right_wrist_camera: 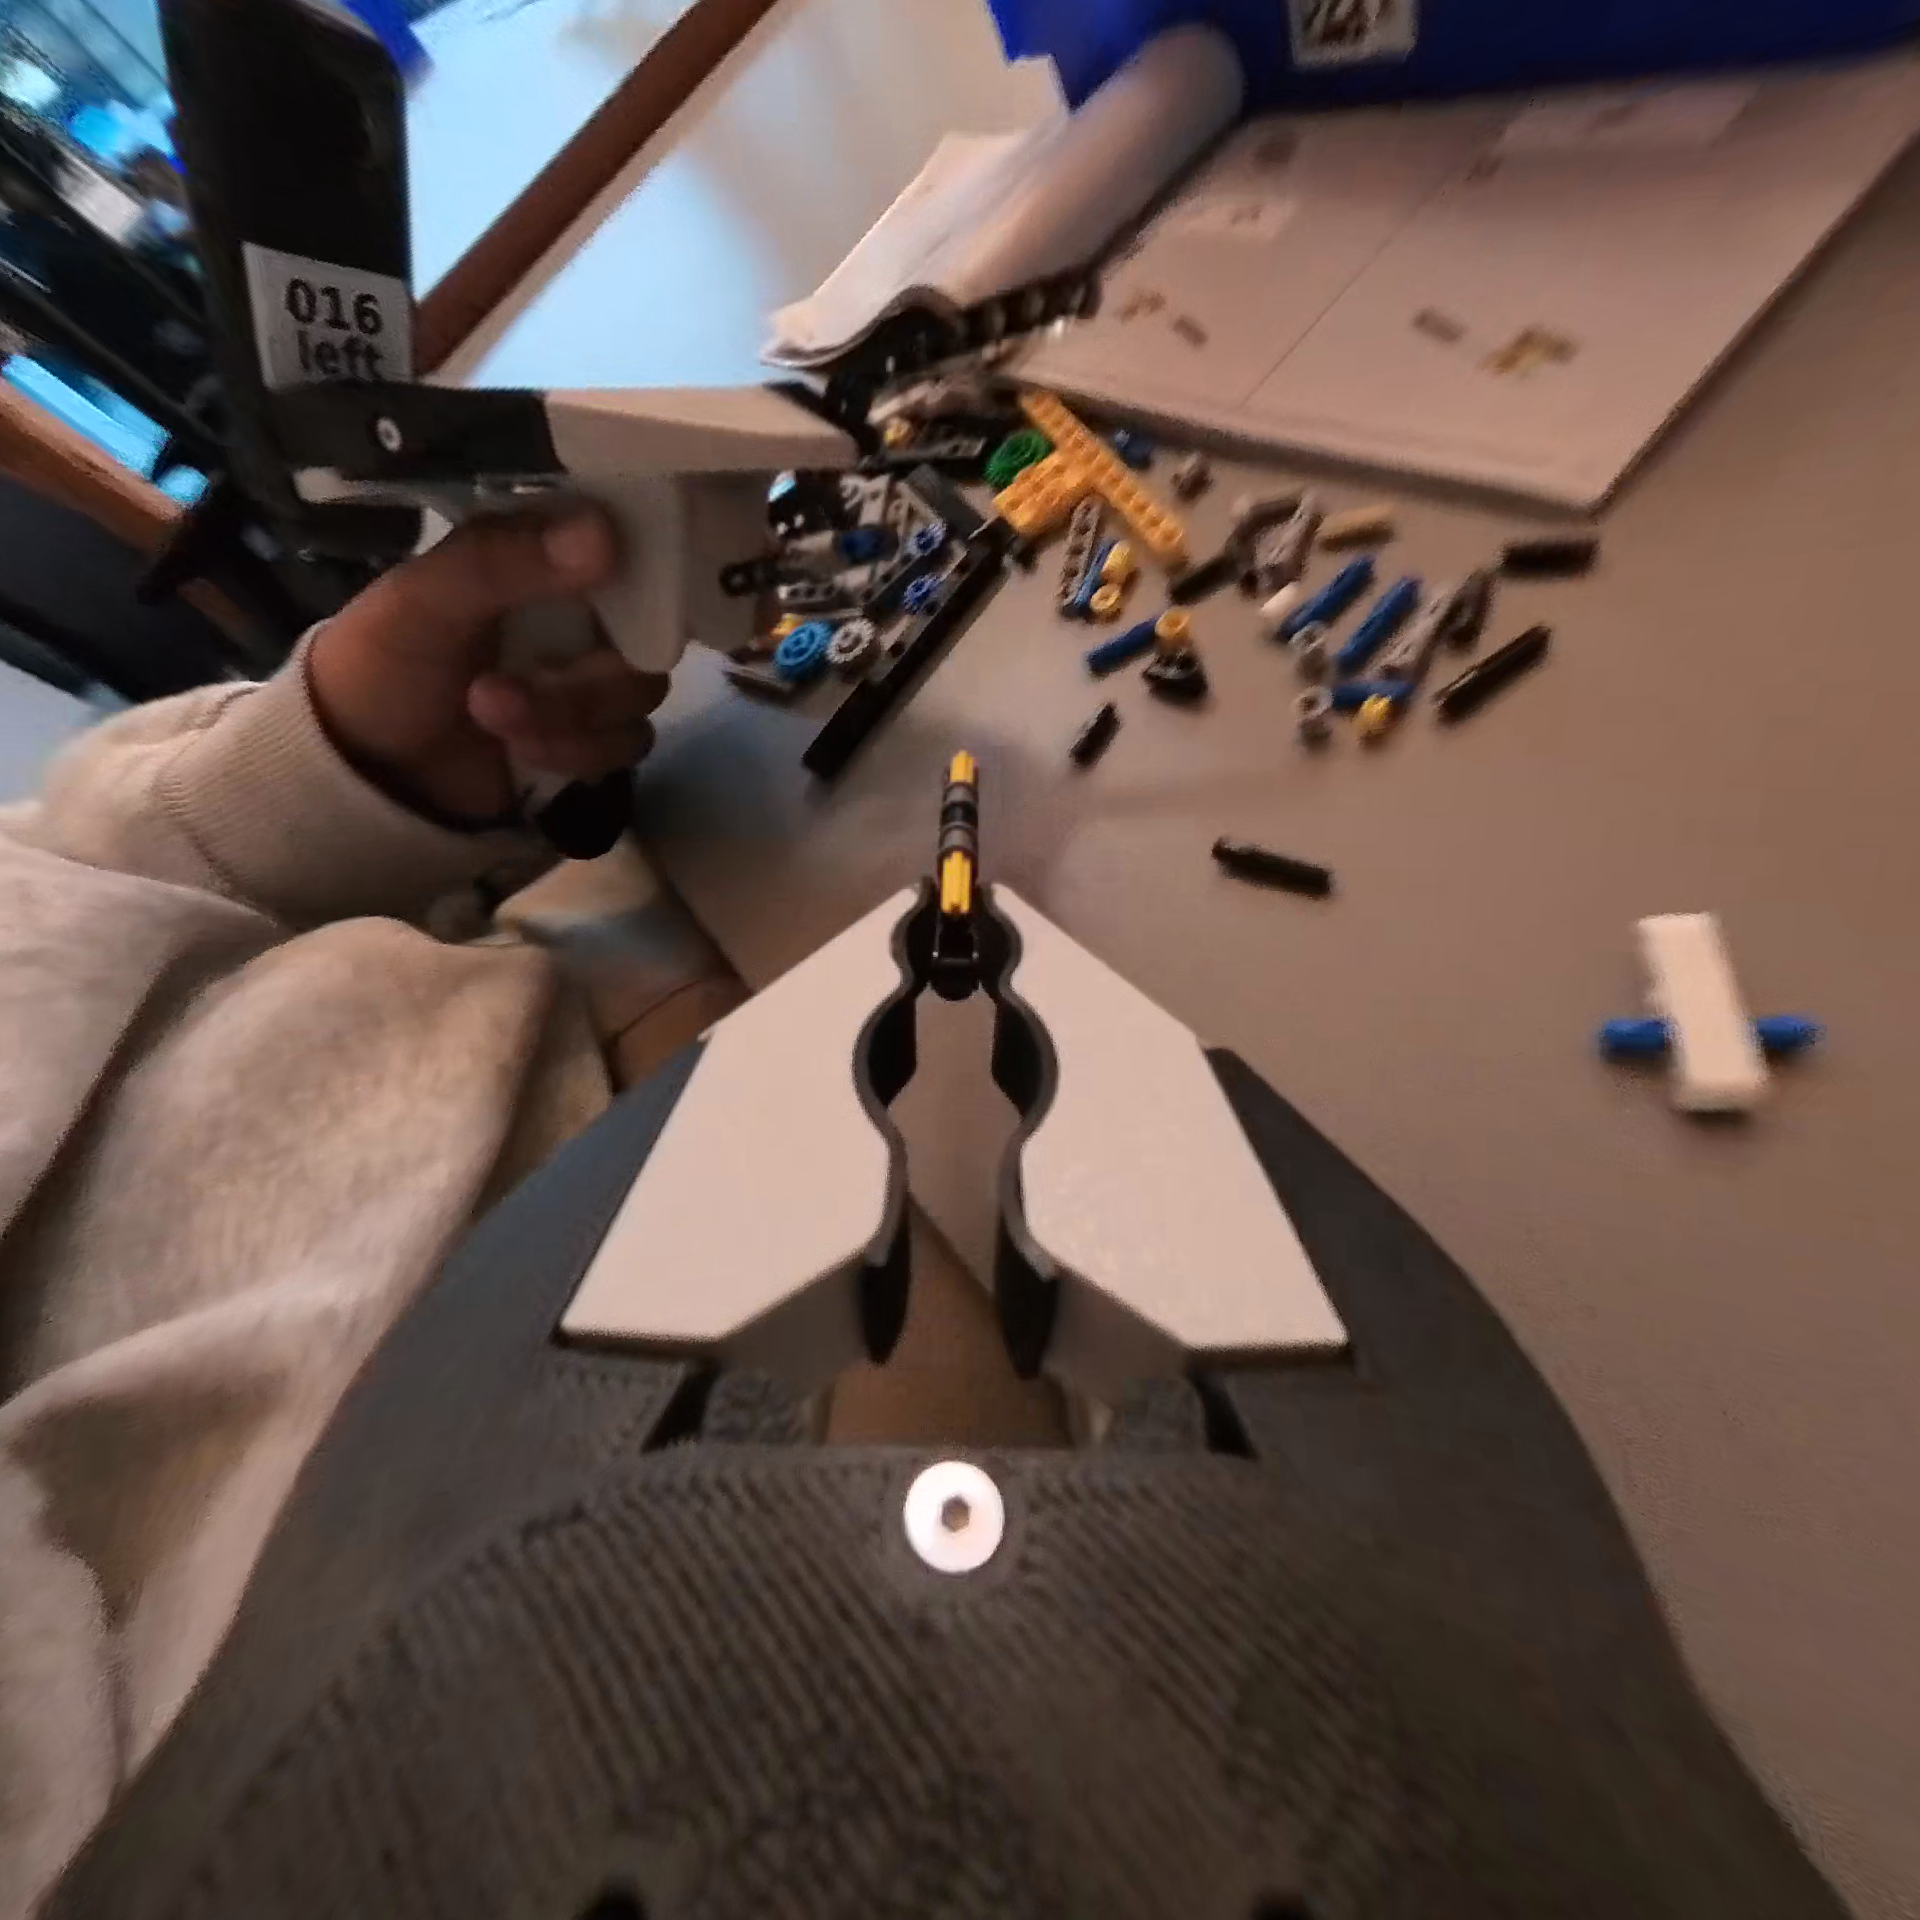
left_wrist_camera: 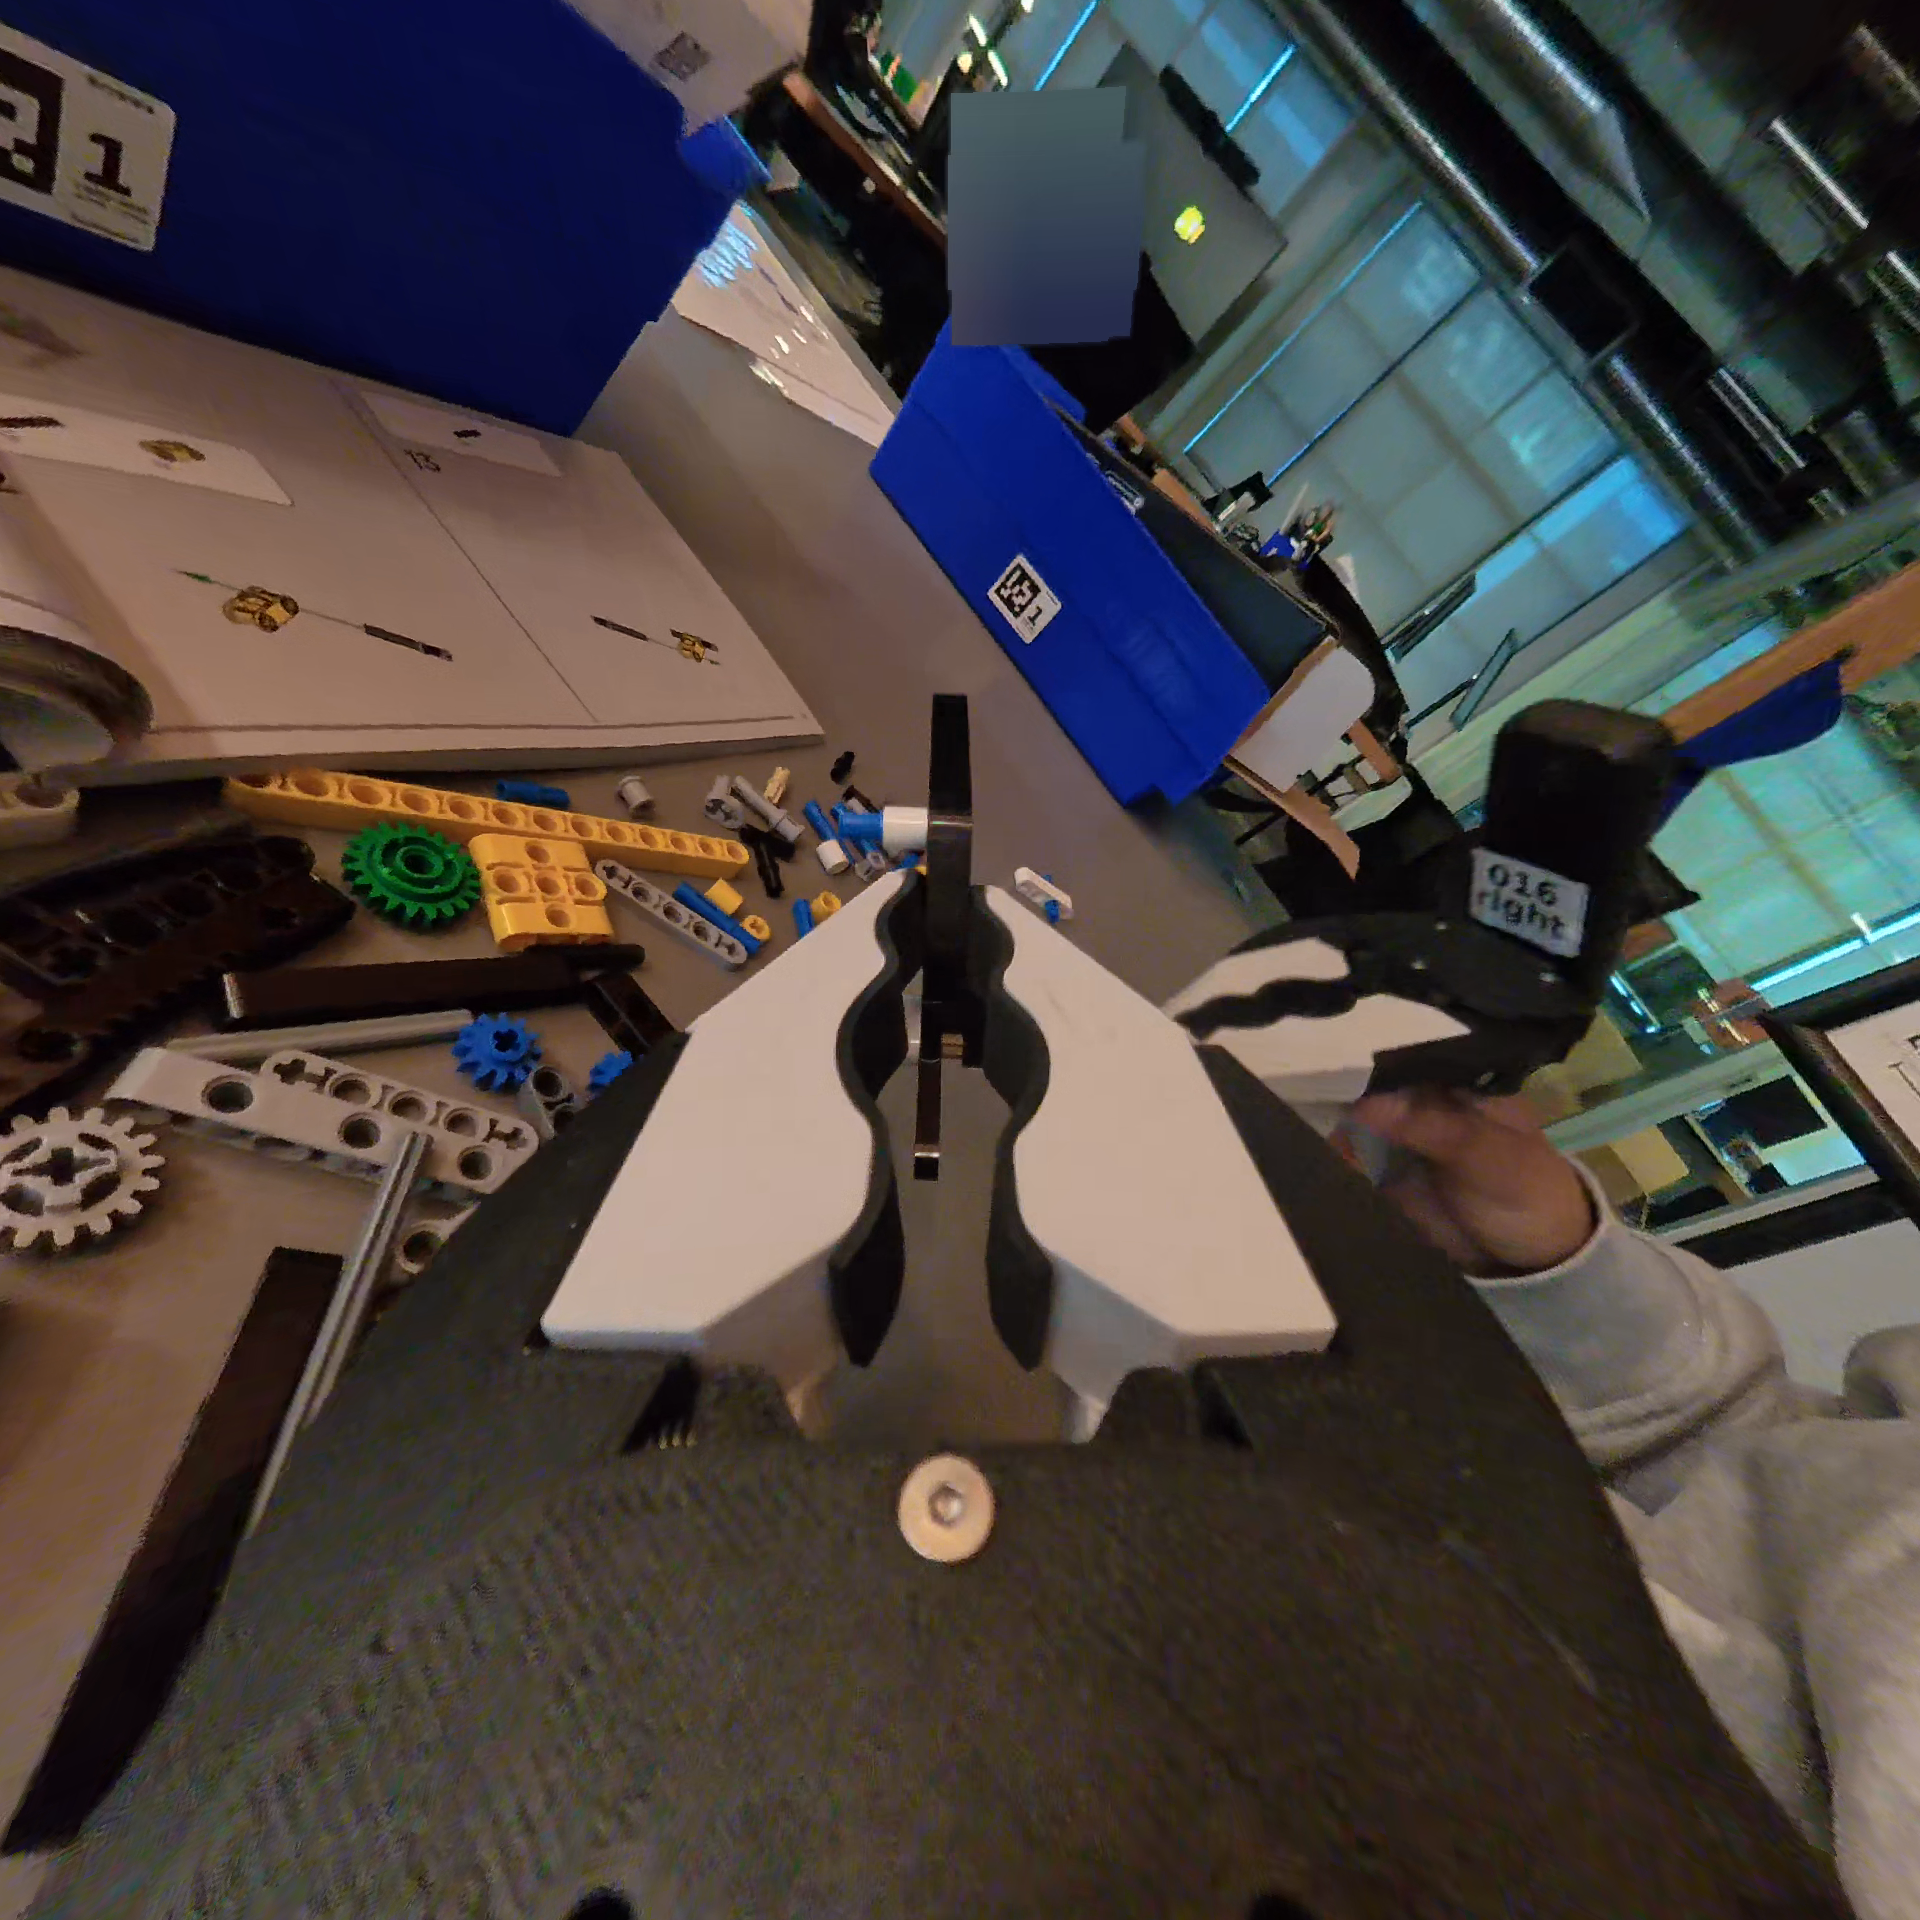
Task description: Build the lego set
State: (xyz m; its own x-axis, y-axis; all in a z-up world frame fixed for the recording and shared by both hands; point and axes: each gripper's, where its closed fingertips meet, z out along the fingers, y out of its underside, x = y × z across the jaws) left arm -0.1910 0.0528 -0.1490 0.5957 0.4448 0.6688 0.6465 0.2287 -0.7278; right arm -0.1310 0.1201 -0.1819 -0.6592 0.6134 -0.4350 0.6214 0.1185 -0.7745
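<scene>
My left gripper [left_wrist_camera: 948, 914] is shut on a flat black Lego piece [left_wrist_camera: 948, 790] that sticks up past the fingertips, held above the table. My right gripper [right_wrist_camera: 951, 925] is shut on a thin black axle with yellow bushes [right_wrist_camera: 958, 831], which points forward over the grey table [right_wrist_camera: 1558, 831]. The right gripper also shows at the right of the left wrist view [left_wrist_camera: 1226, 1003], and the left gripper at upper left of the right wrist view [right_wrist_camera: 831, 436]. Loose parts lie in a pile: a yellow beam [left_wrist_camera: 488, 810], a green gear [left_wrist_camera: 410, 871], a grey gear [left_wrist_camera: 68, 1174].
An open instruction booklet [left_wrist_camera: 416, 582] lies behind the pile. Blue bins [left_wrist_camera: 1070, 592] stand at the back. A white plate on blue pins [right_wrist_camera: 1704, 1013] and a black pin [right_wrist_camera: 1273, 868] lie apart on the table. A hand [right_wrist_camera: 488, 644] in a grey sleeve holds each tool. Tip to tip, the grippers are about 10 centimeters apart. Between my left fingertips and the green gear [left_wrist_camera: 410, 871] there is roughly 9 centimeters. The right camera catches it too, in the right wrist view [right_wrist_camera: 1010, 452].
</scene>
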